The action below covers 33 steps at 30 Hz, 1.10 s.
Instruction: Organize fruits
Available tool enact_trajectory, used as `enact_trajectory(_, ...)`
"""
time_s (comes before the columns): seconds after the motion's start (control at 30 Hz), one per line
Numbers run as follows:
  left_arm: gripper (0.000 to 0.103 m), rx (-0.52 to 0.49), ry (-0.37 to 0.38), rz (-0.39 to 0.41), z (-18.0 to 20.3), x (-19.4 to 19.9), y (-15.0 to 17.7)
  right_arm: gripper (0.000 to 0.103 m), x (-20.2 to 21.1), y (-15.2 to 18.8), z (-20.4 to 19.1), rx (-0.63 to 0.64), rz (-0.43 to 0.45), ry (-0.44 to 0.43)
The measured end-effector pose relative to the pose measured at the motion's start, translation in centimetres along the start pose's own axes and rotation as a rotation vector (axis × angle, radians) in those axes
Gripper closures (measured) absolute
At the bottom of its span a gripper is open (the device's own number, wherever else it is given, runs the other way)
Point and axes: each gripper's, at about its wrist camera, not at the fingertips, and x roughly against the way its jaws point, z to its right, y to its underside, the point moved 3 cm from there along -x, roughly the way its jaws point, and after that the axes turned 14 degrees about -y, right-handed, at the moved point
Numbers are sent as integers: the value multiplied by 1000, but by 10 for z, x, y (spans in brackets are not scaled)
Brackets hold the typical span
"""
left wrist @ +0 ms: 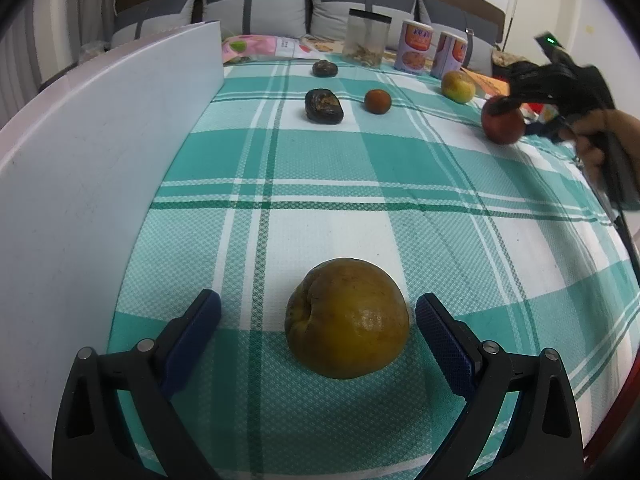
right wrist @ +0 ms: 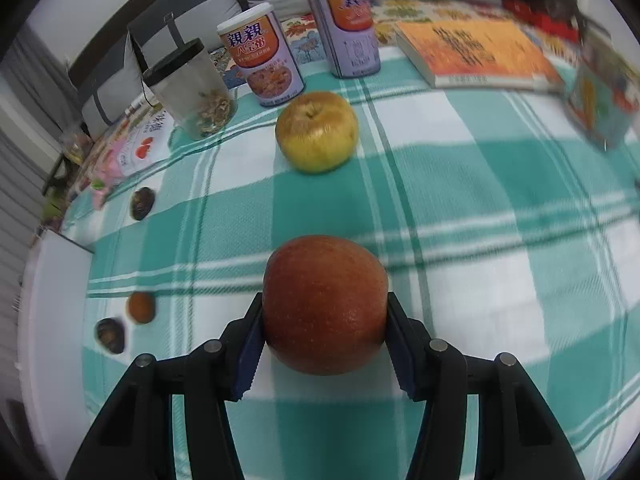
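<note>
Red apple (right wrist: 325, 304) sits clamped between the blue pads of the right gripper (right wrist: 325, 320), both fingers (right wrist: 250, 344) pressed flat against its sides; the fruit is low over the green-and-white checked cloth (right wrist: 480, 208), though whether it touches the cloth cannot be told. From the left wrist view the same apple (left wrist: 503, 120) shows at the far right edge of the counter, gripped by the right gripper (left wrist: 505, 105) held in the person's hand (left wrist: 596, 140). Brownish-yellow pear-like fruit (left wrist: 347, 320) lies on the cloth between the fingers (left wrist: 200, 332) of the left gripper (left wrist: 318, 332), which are spread wide, a clear gap on each side, touching nothing. Yellow apple (right wrist: 317, 131) rests beyond the red one, just in front of two printed cans (right wrist: 264, 60), apart from them. Small orange fruit (left wrist: 377, 101) lies mid-cloth, near a dark wrinkled fruit (left wrist: 323, 105) to its left; a second dark fruit (left wrist: 325, 68) sits farther back. Clear jar with black lid (right wrist: 192, 88) stands left of the cans, dried bits at its bottom. An orange-covered book (right wrist: 476, 54) lies flat to the right of the cans. White board (left wrist: 100, 160) stands along the left edge of the cloth. Grey cushions (left wrist: 256, 12) line the back.
</note>
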Motion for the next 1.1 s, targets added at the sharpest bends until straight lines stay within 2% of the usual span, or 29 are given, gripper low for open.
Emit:
enact_trajectory(0.07,4,4,4,1,0,0,0,48,15,19,9,-92,-10,-163)
enact_trajectory(0.17,4,1,0,0,-1,-1,0,48,32,56,24,-197,-33,-358)
enact_trajectory(0.23,4,-4,-5,-1,0,-1,0,48,32,81,34,-237,-65,-395)
enact_trajectory(0.27,4,-7,-8,-1,0,0,0,48,34,94,45,-274,-52,-447)
enact_trajectory(0.33,4,-18,-19,-3,2,-1,1,43,45,104,61,-315,6,-479)
enact_trajectory(0.43,4,-40,-40,-9,6,-2,0,40,65,110,80,-347,83,-446)
enact_trajectory(0.67,4,-52,-42,-14,6,-2,1,37,89,104,91,-310,121,-358)
enact_trajectory(0.8,4,-56,-50,-14,6,-2,1,20,110,112,74,-194,166,-285)
enact_trajectory(0.9,4,-56,-50,-14,7,-3,1,8,127,139,60,-90,203,-156)
enact_trajectory(1.0,4,-57,-50,-14,7,-3,0,7,125,179,41,57,194,12)
enact_trajectory(1.1,4,-57,-50,-14,7,-3,0,7,113,212,29,188,157,142)
